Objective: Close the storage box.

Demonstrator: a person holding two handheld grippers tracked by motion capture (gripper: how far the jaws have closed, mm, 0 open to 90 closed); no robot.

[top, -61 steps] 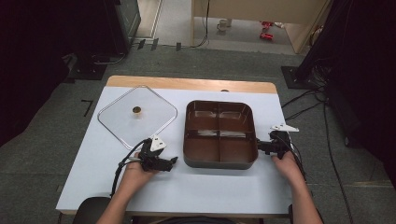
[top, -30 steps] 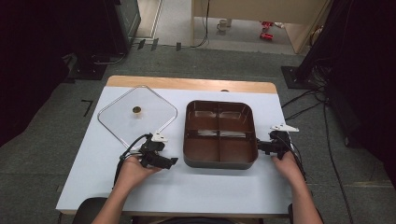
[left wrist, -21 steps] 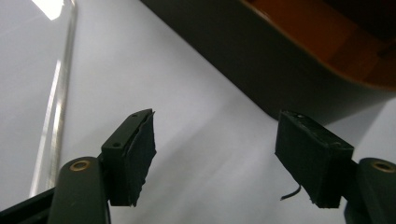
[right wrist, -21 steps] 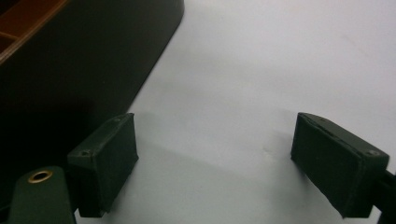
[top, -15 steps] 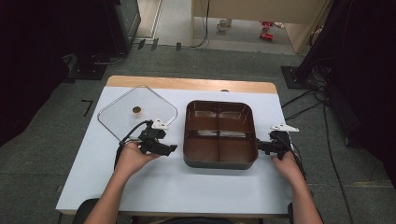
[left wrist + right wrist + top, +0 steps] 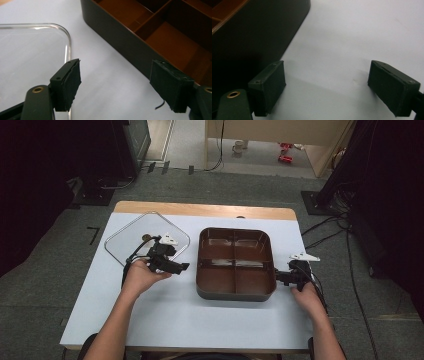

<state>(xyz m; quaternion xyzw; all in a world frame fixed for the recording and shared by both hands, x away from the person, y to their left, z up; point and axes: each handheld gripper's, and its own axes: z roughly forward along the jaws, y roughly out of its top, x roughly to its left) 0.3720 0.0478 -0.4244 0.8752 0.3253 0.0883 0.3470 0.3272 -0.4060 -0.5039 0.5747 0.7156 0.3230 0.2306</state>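
Since the earlier frames, the left tool had travelled away from the person's edge of the counter toward the clear lid, and now hung over the lid's corner nearest the brown tray. Its jaws had just been opening, stood spread, and nothing lay between them; in the left gripper view the left tool showed one pad above the lid's rounded rim and the other before the tray's dark outer wall. That placing probably served a grasp on the lid's edge, since the lid lay flat on the counter just to the left of the tray, apart from it, with its small knob on the far side of the hand. The right tool sat just right of the tray, close to its near right corner, jaws spread with bare counter between them in the right gripper view; whether a pad touched the tray wall could not be told. It seemed parked there to steady the four-compartment tray, which stood uncovered.
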